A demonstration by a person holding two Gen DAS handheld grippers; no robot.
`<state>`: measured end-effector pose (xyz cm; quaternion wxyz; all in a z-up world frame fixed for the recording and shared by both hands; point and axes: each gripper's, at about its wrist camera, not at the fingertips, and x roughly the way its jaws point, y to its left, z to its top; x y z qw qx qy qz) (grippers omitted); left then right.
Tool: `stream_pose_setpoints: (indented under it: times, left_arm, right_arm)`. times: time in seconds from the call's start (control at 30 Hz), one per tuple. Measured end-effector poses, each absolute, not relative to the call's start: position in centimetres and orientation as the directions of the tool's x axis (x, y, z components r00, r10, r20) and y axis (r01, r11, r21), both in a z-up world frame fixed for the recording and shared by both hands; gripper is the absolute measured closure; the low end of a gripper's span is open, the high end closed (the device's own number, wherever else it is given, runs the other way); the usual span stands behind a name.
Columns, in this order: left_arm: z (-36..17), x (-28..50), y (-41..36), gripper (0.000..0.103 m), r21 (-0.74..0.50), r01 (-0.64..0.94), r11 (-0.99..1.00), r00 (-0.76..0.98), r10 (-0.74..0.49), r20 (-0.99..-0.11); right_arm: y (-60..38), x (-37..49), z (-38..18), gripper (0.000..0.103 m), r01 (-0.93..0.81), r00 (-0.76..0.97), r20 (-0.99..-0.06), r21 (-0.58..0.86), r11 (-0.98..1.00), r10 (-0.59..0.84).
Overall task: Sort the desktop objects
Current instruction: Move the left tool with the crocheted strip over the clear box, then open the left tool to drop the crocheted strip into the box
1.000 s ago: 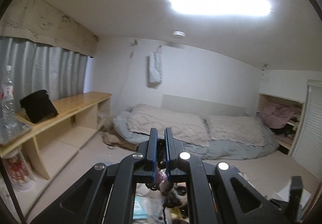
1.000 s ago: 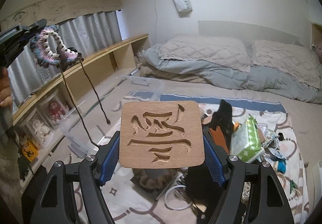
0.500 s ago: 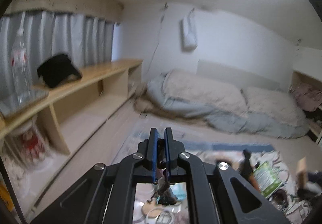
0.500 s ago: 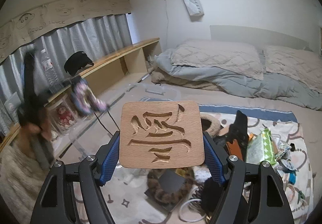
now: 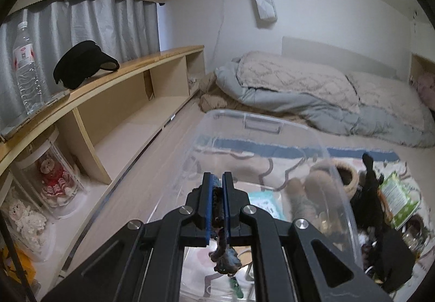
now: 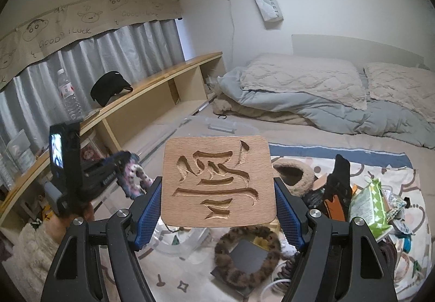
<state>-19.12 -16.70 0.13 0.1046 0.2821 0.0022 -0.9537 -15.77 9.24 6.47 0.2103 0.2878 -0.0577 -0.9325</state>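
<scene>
While hanging over the clear plastic storage bin (image 5: 272, 139), the purple-pink crocheted yarn piece (image 5: 224, 258) is dangling from the L gripper (image 5: 216, 188), jaws pinched tight on it, prob. so it can drop straight in. R gripper (image 6: 218, 193) is clamping the square wooden coaster w/ carved character (image 6: 217, 179) by its side edges, flat face up, waiting its turn. Unsorted clutter is lying on the patterned rug (image 6: 380, 166): leopard-print furry ring (image 6: 246, 255), green snack bag (image 6: 367, 204).
</scene>
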Motion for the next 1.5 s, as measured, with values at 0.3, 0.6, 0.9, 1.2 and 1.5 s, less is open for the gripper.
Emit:
stream_pose_setpoints:
  times: [0.3,0.6,0.9,1.2,1.5]
  left_arm:
    - [-2.5,-20.6,-16.7,0.095,0.068,0.191,-0.979,-0.745,-0.189,-0.640]
    - [-5.2,-21.6,-17.1,0.095,0.077,0.145,-0.987,-0.653,-0.153,-0.742]
    - [-6.6,-22.1,-17.2,0.095,0.065,0.124,-0.990,-0.575,-0.125,-0.809]
    - [-5.3,-20.9,-17.0,0.038,0.048,0.113,-0.992,-0.627,-0.109,-0.771]
    - [-1.9,-16.8,-16.6,0.037,0.014,0.103,-0.995,-0.731,-0.086,-0.677]
  right_arm:
    - [7.0,-17.2,6.5,0.026,0.371,-0.738,-0.508,0.245,-0.895,-0.445]
    - [4.7,-18.9,5.5,0.026,0.385,-0.713,-0.530,0.251,-0.888,-0.459]
    - [2.8,-20.0,4.7,0.026,0.394,-0.693,-0.552,0.248,-0.885,-0.463]
    - [1.7,-20.6,3.9,0.026,0.406,-0.674,-0.577,0.232,-0.884,-0.461]
    - [-0.2,-22.7,2.5,0.026,0.427,-0.638,-0.620,0.209,-0.880,-0.457]
